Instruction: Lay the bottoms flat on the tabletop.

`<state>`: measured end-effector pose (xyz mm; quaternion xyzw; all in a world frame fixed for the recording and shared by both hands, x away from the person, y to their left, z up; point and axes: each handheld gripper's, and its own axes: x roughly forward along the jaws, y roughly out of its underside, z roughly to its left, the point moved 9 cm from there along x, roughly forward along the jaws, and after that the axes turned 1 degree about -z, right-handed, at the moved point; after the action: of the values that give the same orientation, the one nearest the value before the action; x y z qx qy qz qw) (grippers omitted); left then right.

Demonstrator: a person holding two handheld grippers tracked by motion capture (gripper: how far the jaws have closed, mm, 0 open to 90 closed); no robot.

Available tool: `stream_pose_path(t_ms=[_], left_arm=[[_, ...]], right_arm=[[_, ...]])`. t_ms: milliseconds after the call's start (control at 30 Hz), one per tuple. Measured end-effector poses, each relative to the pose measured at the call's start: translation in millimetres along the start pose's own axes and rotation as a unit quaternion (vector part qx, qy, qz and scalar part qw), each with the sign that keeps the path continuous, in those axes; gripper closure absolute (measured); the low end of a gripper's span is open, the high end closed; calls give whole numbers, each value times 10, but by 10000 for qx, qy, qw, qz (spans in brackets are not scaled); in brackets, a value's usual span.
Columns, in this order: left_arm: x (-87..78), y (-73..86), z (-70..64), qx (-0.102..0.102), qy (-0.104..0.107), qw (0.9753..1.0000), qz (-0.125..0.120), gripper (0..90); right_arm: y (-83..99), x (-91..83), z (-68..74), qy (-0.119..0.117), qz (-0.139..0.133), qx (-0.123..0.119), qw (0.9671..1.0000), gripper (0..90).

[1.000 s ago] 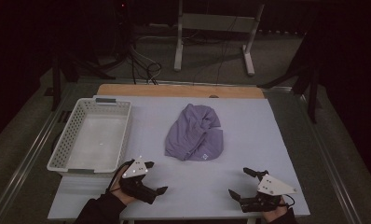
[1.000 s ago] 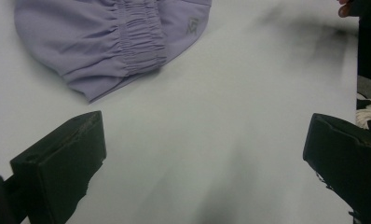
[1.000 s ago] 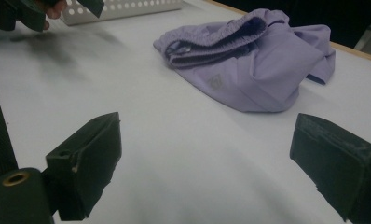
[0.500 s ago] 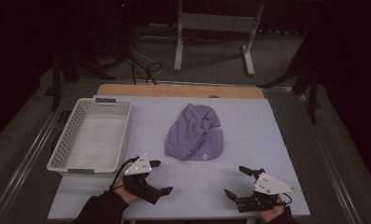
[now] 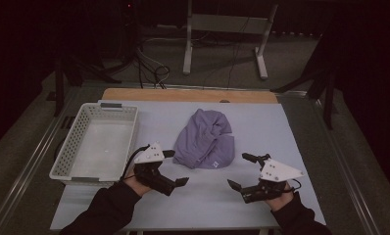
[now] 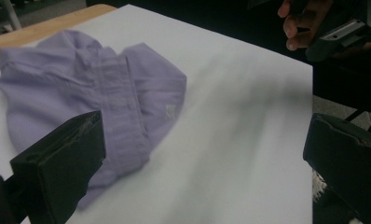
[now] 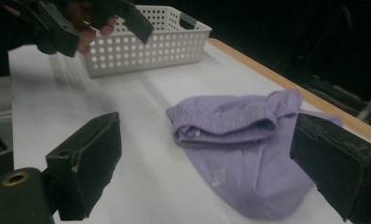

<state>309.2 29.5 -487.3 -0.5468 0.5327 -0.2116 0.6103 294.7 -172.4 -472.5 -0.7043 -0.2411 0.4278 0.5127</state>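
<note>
Flanking the purple garment (image 5: 206, 139) (perhaps a shirt), left claw (image 5: 175, 167) and right claw (image 5: 242, 170) gape apart.

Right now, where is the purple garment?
In the high view the purple garment lies crumpled mid-table, right of the white basket, just beyond both tools.

We saw a white perforated basket (image 5: 96, 142) standing on the left part of the white table (image 5: 291, 142), its inside bare. A strip of bare wood (image 5: 188, 95) ran along the table's far edge, just past the white surface. On the dim floor beyond stood a grey metal stand (image 5: 222, 29) with two feet, and a tangle of dark cables (image 5: 151, 68) lay to its left.
</note>
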Motion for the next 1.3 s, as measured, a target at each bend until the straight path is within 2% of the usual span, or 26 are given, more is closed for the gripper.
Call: stream_pose_path(t_ms=[100,200,233,333,400,467,533,633,733,800,867,933,967,1033,1133,1233,1300], left_arm=[[54,-87,101,20,-117,9999,18,1],[121,-132,222,-72,-302,9994,147,2],[144,-154,262,-95,-374,9992,103,2],[232,-167,390,17,-690,9974,185,2],[301,-166,467,-64,-764,9970,136,2],[372,-143,552,-183,-880,9958,148,2],[436,-121,632,-311,-1014,9943,129,2],[532,-68,739,-453,-1149,9922,186,7],[628,9,842,-351,-1335,9898,350,20],[692,75,899,-336,-1413,9882,485,27],[754,139,946,-306,-1434,9873,606,60],[809,202,998,-386,-1420,9867,693,128],[839,222,1016,-472,-1371,9870,694,160],[887,282,1060,-423,-1388,9858,841,165],[955,369,1113,-492,-1323,9846,1030,224],[999,415,1130,-413,-1194,9853,1152,284],[1015,431,1148,-337,-1213,9844,1227,320]], right_arm=[[-61,94,-73,-32,24,-11,10000,90],[-87,203,-168,33,26,-12,10000,90],[-88,238,-196,40,40,31,10000,90],[-64,358,-301,225,159,25,9996,89],[-29,434,-355,380,273,-1,9989,89],[12,510,-371,344,303,22,9989,90],[84,582,-390,312,444,40,9985,90],[205,673,-393,82,626,213,9978,90],[336,741,-405,18,838,158,9964,90],[412,775,-411,-41,965,212,9951,90],[485,802,-421,-120,1054,253,9940,90],[563,823,-465,-47,1201,331,9922,166],[592,837,-483,-33,1208,394,9919,169],[650,858,-529,10,1282,460,9907,207],[737,900,-608,161,1468,408,9882,243],[787,947,-628,159,1537,500,9867,307],[820,974,-621,70,1621,553,9852,369]])
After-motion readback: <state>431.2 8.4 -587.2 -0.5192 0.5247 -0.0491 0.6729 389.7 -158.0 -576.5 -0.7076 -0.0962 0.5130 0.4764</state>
